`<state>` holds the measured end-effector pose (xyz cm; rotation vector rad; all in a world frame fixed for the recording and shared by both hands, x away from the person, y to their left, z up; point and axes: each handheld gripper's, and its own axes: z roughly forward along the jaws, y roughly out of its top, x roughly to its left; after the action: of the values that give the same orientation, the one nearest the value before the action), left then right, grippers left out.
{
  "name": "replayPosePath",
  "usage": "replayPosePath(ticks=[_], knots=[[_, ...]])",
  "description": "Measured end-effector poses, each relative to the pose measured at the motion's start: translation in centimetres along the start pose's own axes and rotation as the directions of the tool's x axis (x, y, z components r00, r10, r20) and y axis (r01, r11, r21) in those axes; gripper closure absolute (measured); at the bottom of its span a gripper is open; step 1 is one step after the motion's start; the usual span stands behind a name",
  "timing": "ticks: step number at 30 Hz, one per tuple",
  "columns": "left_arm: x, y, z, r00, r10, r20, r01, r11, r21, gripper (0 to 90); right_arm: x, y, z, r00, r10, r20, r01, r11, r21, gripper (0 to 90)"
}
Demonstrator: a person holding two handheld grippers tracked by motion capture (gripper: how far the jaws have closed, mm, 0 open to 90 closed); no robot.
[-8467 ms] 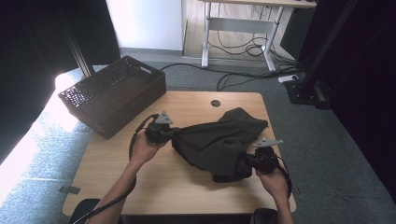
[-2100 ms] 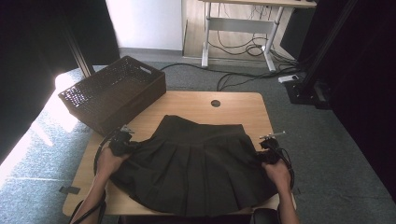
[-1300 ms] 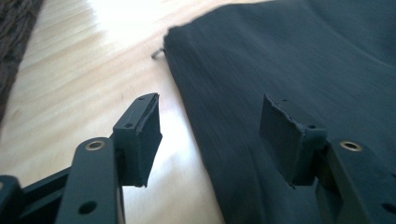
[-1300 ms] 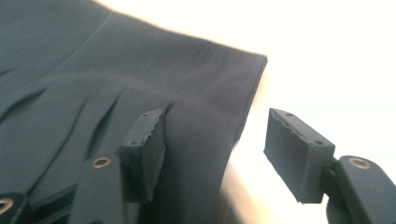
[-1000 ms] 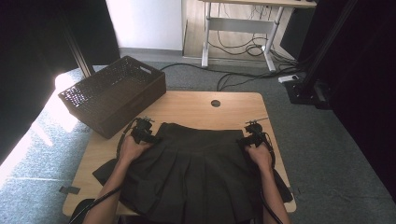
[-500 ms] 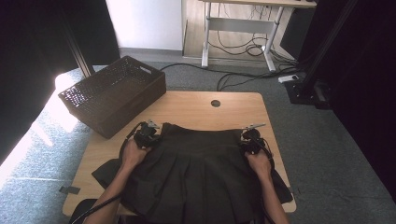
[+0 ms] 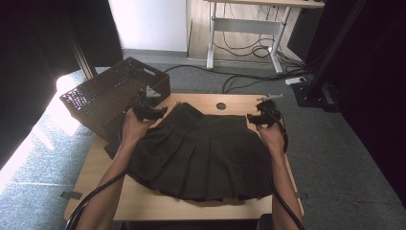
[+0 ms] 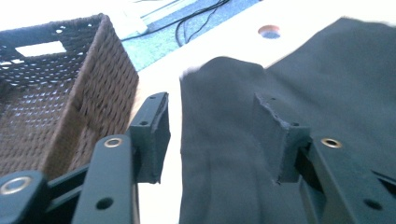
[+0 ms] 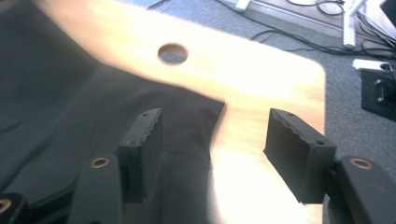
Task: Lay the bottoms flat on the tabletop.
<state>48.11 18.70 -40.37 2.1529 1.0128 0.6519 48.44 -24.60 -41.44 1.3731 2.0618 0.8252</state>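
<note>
A black pleated skirt (image 7: 201, 153) lies spread flat on the wooden table (image 7: 143, 203), waistband towards the far edge. My left gripper (image 7: 152, 111) hovers above the waistband's left corner (image 8: 219, 74). Its jaws have just been opening and now stand apart (image 8: 214, 123), with the cloth lying below them and no pad pressing on it. My right gripper (image 7: 258, 116) hovers above the waistband's right corner (image 9: 201, 112). Its jaws have also just been opening (image 9: 215, 135); cloth and bare table show beneath the gap.
A dark wicker basket (image 7: 112, 93) stands at the table's far left corner, close to the left gripper (image 8: 56, 107). A round cable hole (image 7: 220, 106) sits in the table beyond the waistband. Behind the table are a desk frame and floor cables (image 7: 249, 50).
Both hands have lifted up off the skirt's waistband corners. The skirt stays flat on the table where it was laid.
</note>
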Motion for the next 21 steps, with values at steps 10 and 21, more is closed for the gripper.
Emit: replayPosePath(ticks=[10, 21], knots=[[1.0, -8.2, -1.4, 0.9992, 0.026, -0.029, -0.022, 0.9912, 0.13, 32.8, 1.6, -6.8, -0.2, 0.9925, -0.031, -0.118, 0.042, 0.995, 0.086, 35.9], [3.5, -14.4, -2.1, 0.9946, -0.073, -0.074, 0.087, 0.9748, 0.206, 34.5, 3.6, -11.6, -2.5, 0.9766, -0.029, -0.213, 0.055, 0.991, 0.118, 41.4]])
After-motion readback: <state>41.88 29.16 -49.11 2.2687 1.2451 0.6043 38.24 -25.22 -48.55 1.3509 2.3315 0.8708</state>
